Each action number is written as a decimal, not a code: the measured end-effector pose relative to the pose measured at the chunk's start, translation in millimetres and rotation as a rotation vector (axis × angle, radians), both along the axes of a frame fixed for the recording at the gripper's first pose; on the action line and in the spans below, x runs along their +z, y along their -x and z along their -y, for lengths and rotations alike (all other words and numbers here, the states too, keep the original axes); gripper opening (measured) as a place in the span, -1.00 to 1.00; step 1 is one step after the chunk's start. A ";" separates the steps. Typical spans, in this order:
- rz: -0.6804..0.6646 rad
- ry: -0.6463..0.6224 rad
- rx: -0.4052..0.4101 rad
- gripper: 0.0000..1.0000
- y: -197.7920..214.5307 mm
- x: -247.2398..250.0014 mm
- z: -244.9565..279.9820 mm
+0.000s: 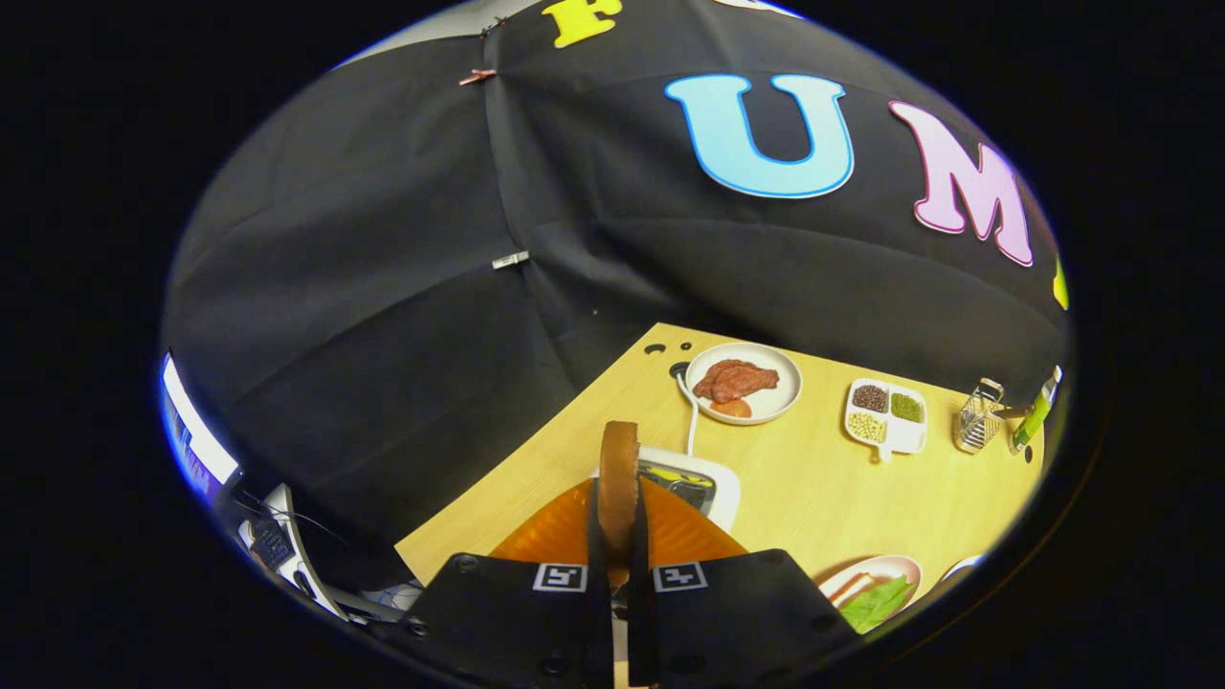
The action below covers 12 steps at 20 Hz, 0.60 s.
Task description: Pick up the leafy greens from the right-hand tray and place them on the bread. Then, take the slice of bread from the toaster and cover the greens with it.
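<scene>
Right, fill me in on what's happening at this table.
The hand-held gripper is shut on a slice of bread, held on edge above the toaster. To its right, leafy greens already lie on a plate near the table's edge. Farther back sit a plate of meat and a divided dish of beans.

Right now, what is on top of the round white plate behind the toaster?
On the round white plate lie reddish-brown meat slices and a small orange piece. What is under the meat is covered. The gripper is shut on the bread slice.
</scene>
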<state>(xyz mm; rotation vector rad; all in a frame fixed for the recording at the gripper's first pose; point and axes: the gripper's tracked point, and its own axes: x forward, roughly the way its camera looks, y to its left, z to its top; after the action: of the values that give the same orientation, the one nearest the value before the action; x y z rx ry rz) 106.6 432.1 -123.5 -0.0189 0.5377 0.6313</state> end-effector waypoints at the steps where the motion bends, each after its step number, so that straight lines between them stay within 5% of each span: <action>1: 0.012 -0.009 -0.016 -0.80 -3.8 9.4 10.5; 12: -0.030 -0.073 -0.293 -0.80 -34.9 16.9 189.6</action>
<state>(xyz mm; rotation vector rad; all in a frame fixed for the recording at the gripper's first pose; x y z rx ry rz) 141.5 242.5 -106.6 0.1361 0.5340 0.3647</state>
